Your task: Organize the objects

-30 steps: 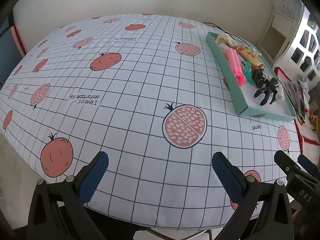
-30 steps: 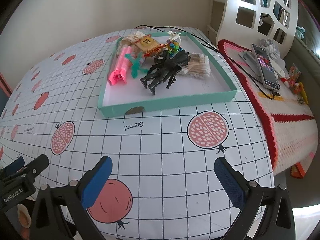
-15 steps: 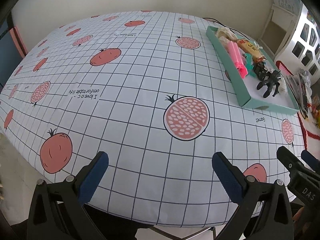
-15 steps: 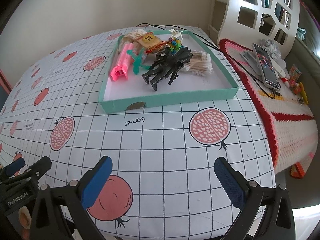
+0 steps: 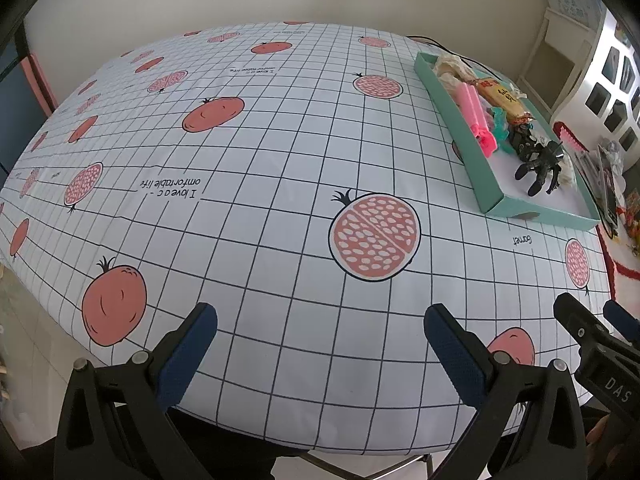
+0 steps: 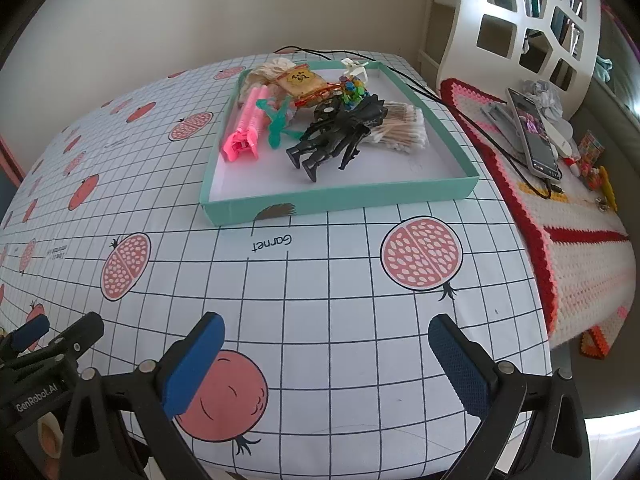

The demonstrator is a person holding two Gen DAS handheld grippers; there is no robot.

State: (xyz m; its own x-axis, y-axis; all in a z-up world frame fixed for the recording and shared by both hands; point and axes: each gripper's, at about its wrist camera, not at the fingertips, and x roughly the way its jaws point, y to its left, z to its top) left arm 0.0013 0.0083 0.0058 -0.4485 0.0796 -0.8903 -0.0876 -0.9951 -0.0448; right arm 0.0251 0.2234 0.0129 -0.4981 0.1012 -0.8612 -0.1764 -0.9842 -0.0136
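Note:
A shallow teal tray [image 6: 340, 200] [image 5: 492, 196] lies on the table with the pomegranate-print cloth [image 5: 280, 152]. Inside it are a black toy figure [image 6: 332, 136] [image 5: 540, 164], a pink hair clip [image 6: 246, 132] [image 5: 478, 124], a green clip [image 6: 280, 124], a snack packet [image 6: 302, 82] [image 5: 500, 96], a bag of cotton swabs [image 6: 400, 130] and a small bundle of coloured bits [image 6: 352, 90]. My right gripper [image 6: 326, 364] hovers open over the table's near edge, well short of the tray. My left gripper [image 5: 320, 348] is open too, to the left, with nothing between its fingers.
Right of the table, a crocheted red-and-white cover [image 6: 568, 216] carries a phone [image 6: 534, 136] on a cable and small clutter. A white cut-out shelf [image 6: 532, 12] stands behind it. A black cable [image 6: 304, 50] trails past the tray's far end. A wall backs the table.
Both grippers have pulled back slightly and risen, so the tray sits a little farther up in each view. Nothing was grasped; the tray's contents have not moved.

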